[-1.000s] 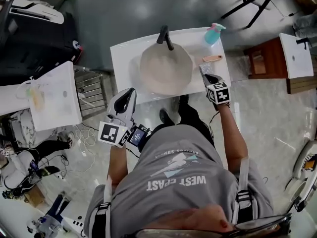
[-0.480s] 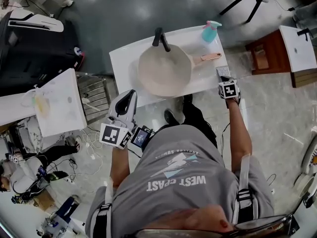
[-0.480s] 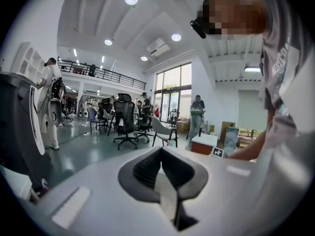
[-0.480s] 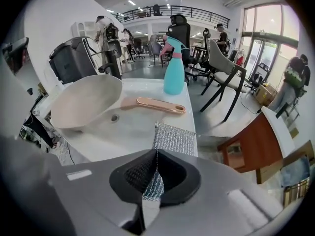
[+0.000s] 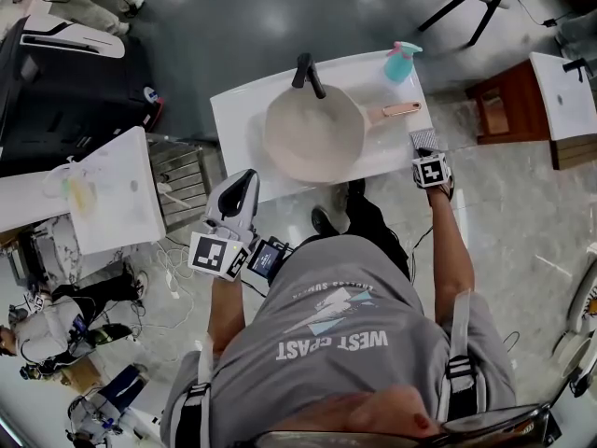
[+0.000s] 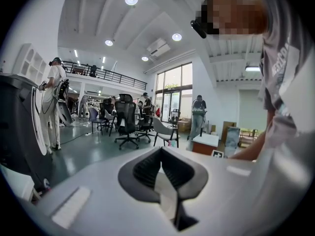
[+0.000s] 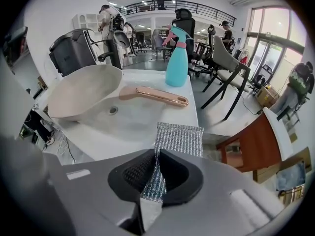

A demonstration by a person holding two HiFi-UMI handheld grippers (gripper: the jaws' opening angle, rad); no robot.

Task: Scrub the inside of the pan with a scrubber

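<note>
A: Where was the pan (image 5: 312,133)?
B: On the white basin (image 5: 233,110), ahead-left of the right gripper (image 5: 426,157), its handle running right toward that gripper.
A: Jaws?
B: Right pinched the mesh scrubber (image 7: 179,139), just off the basin's edge. Left gripper (image 5: 238,194) closed on nothing, aimed away from the pan.

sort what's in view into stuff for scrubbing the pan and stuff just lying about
For the job: pan, scrubber clamped in the right gripper.
Lying about: teal spray bottle, black faucet, left gripper, jaws shut on nothing.
</note>
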